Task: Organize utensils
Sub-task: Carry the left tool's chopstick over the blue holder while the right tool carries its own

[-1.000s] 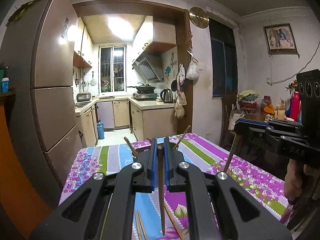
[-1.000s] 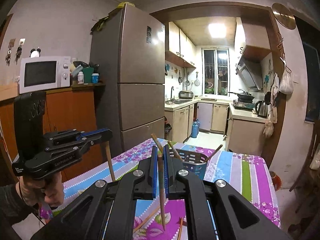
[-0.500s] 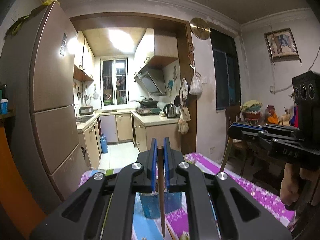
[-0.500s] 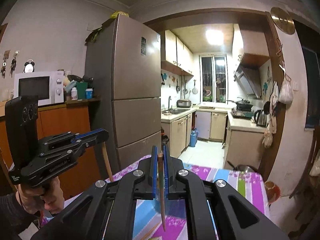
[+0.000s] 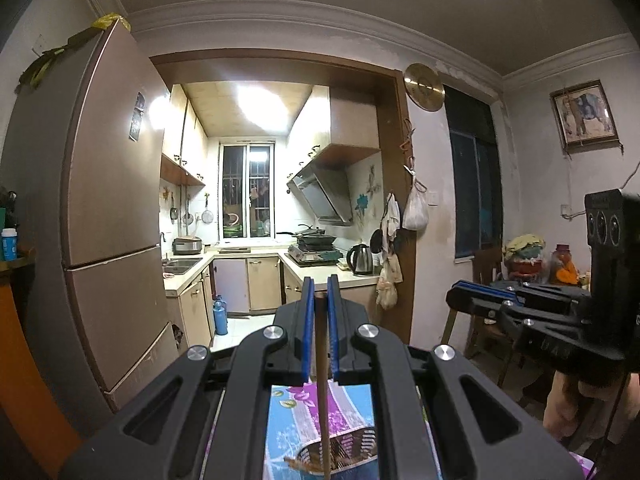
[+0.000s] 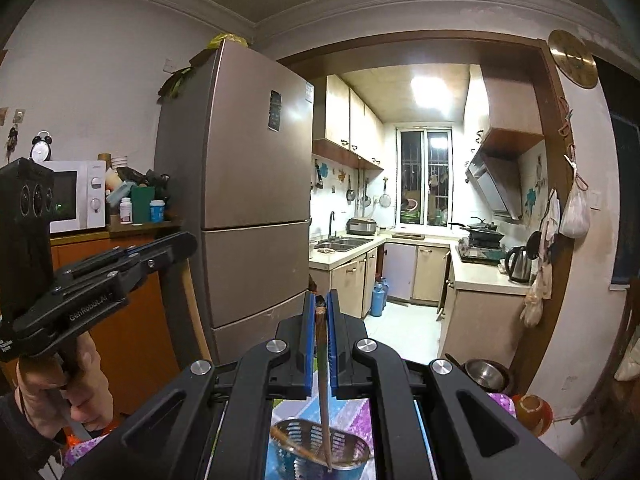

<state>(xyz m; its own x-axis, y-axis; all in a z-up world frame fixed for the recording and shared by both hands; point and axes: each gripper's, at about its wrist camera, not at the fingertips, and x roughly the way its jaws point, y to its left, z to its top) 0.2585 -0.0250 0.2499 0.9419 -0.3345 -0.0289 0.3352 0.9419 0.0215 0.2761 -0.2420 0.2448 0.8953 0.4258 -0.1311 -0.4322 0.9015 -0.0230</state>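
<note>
Both tools are clamped tight on chopsticks: left tool (image 5: 319, 300) pinches one chopstick (image 5: 323, 408), right tool (image 6: 319, 312) another chopstick (image 6: 323, 392), each hanging toward six o'clock over the utensil basket (image 6: 352, 450) on the worktop (image 5: 288, 420).

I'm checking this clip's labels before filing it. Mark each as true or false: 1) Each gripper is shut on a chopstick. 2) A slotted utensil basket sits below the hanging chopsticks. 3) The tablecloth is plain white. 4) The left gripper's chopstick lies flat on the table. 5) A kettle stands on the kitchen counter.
1) True: the left gripper pinches a chopstick, and the right gripper pinches another chopstick.
2) True: the utensil basket is beneath them.
3) False: the tablecloth is striped and floral, in blue and purple.
4) False: it hangs upright from the jaws.
5) True: the kettle stands there.
</note>
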